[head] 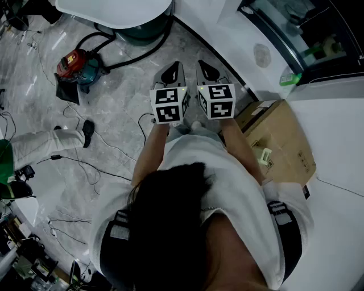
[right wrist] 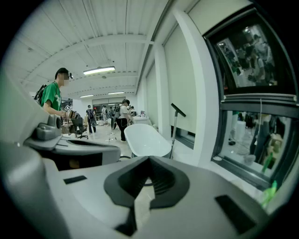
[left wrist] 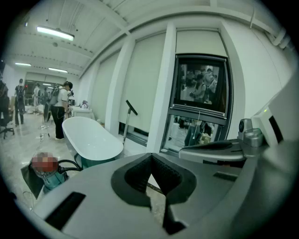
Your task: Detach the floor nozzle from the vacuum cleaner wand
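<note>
White bathtub (head: 114,14) is cut off above, and left gripper (head: 174,69) and right gripper (head: 206,67) are closed, empty.

The floor (head: 125,102) was polished grey stone with pale veins, glossy enough to carry reflections. The vacuum cleaner (head: 77,68) had a red and teal plastic body, and its black hose (head: 139,55) looked smooth and rubbery. The bathtub (left wrist: 91,140) was smooth, glossy white. The cardboard box (head: 281,142) was matt brown. The left gripper (left wrist: 150,161) and right gripper (right wrist: 148,163) had matt grey plastic shells, with ribbed black pads (left wrist: 166,176). The person's shirt (head: 227,176) was white cloth.
</note>
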